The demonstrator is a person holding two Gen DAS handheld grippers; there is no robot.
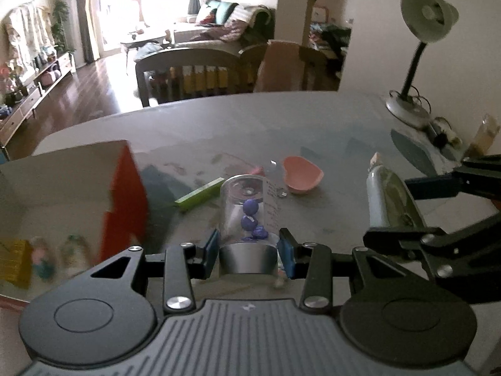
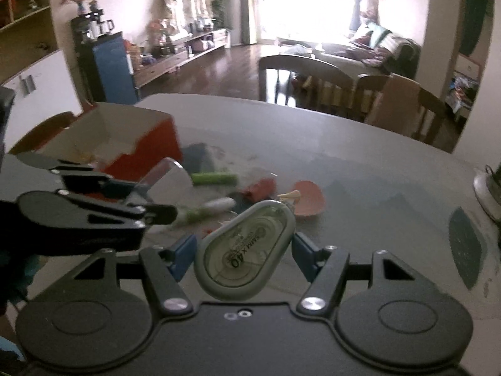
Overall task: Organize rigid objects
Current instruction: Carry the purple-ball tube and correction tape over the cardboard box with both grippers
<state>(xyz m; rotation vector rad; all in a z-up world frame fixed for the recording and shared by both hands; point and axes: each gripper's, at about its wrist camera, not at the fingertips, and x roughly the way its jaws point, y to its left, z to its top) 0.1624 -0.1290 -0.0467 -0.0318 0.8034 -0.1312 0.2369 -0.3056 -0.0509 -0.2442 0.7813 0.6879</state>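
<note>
A clear plastic jar (image 1: 247, 210) with a silver cap and purple pieces inside is held above the grey table (image 1: 328, 131), my left gripper (image 1: 249, 250) shut on it with blue pads on both sides. A grey correction tape dispenser (image 2: 247, 250) is clamped in my right gripper (image 2: 245, 255), also clear of the table. Each gripper shows in the other's view: the right gripper (image 1: 407, 210) with the tape (image 1: 386, 200), the left gripper (image 2: 137, 199) with the jar (image 2: 170, 177). An open red and white box (image 2: 125, 138) stands at the left.
On the table lie a green stick (image 2: 214, 178), a pink heart-shaped dish (image 2: 308, 199), a red object (image 2: 261, 188) and a white and green tube (image 2: 208, 207). A desk lamp (image 1: 419, 47) stands at the far right. Chairs line the far edge.
</note>
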